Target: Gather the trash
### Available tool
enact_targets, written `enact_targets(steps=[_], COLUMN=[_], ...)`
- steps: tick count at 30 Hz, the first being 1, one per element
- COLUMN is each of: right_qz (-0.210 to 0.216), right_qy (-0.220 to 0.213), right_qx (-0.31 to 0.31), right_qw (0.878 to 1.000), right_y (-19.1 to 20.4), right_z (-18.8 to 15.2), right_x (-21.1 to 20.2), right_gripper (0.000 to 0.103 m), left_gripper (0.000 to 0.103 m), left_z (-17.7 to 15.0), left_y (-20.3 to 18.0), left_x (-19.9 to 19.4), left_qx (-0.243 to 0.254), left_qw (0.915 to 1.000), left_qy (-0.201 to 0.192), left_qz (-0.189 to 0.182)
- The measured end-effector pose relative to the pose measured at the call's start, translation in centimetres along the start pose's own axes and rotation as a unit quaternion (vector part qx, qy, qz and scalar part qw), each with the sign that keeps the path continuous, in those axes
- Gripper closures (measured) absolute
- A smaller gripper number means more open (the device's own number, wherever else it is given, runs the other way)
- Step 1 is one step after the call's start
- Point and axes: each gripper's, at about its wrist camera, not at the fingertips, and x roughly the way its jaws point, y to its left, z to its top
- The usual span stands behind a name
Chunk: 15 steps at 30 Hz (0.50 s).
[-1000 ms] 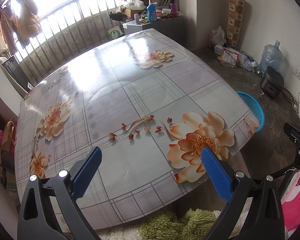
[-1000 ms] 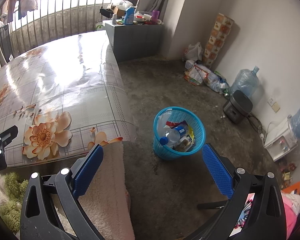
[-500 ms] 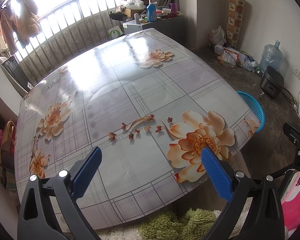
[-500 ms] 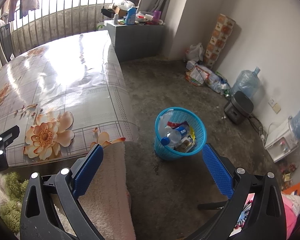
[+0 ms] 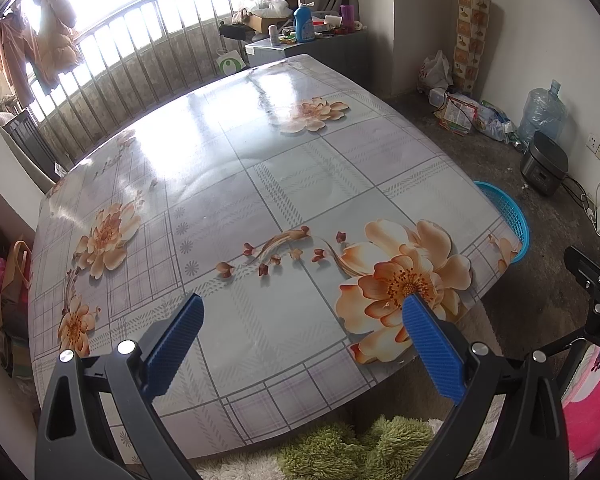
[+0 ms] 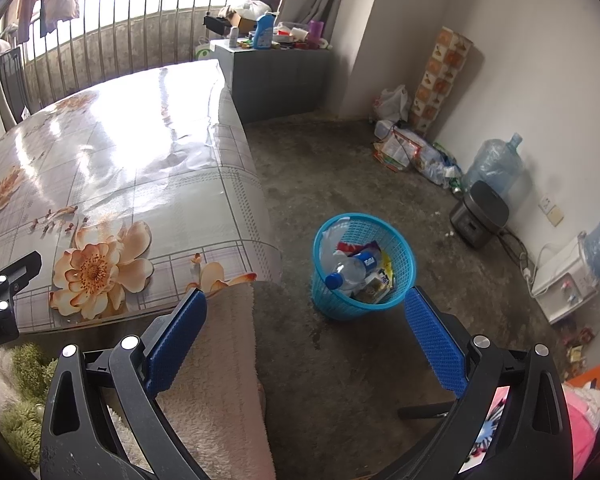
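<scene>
The left claw [image 5: 302, 316] hangs over the near edge of the table [image 5: 228, 184], with nothing between its 2 fingers. The basket [image 6: 362, 266] stands on the floor [image 6: 340, 168] just ahead of the right claw [image 6: 306, 314], to the right of the table. A bottle [image 6: 350, 271] and wrappers [image 6: 374, 282] lie in the basket.

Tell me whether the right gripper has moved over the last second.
Yes, slightly. In the right wrist view the blue basket has slid a little rightward and downward between the open jaws, so the right gripper has drifted slightly.
</scene>
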Motion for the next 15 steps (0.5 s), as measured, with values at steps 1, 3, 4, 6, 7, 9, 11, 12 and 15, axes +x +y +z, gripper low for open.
enact_targets(steps=[1,3,4,6,7,9,11,12,15], right_qz=[0.001,0.003,0.004,0.006,0.007,0.007,0.007,0.007,0.008], right_qy=[0.0,0.0,0.0,-0.002,-0.002,-0.002,-0.001,-0.001,-0.001], right_qx=[-0.001,-0.002,-0.003,-0.002,-0.002,-0.002,0.0,0.001,0.002], right_qw=[1.0,1.0,1.0,1.0,1.0,1.0,1.0,1.0,1.0], right_y=[0.12,0.37,0.49,0.6,0.49,0.48,0.4,0.35,-0.02], right_z=[0.03,0.03,0.03,0.01,-0.04,-0.09,-0.16,-0.15,-0.11], right_x=[0.02,-0.06,-0.18,-0.35,-0.4,-0.44,-0.5,-0.52,-0.47], right_gripper=[0.008,0.008,0.008,0.008,0.008,0.008,0.008,0.008,0.008], left_gripper=[0.006,0.006,0.006,0.005,0.006,0.005,0.005,0.006,0.006], left_z=[0.0,-0.14,-0.21,-0.37,-0.4,-0.49,-0.48,-0.49,-0.5], left_y=[-0.02,0.03,0.02,0.06,0.04,-0.01,0.03,0.02,-0.07], left_x=[-0.01,0.09,0.13,0.26,0.27,0.35,0.39,0.41,0.38], left_qx=[0.0,0.0,0.001,0.004,0.005,0.007,0.009,0.01,0.013], left_qw=[1.0,1.0,1.0,1.0,1.0,0.9999,0.9999,0.9999,0.9999], left_qy=[0.0,0.001,0.002,0.003,0.004,0.006,0.006,0.006,0.006], left_qz=[-0.001,-0.002,-0.003,-0.005,-0.006,-0.007,-0.007,-0.007,-0.007])
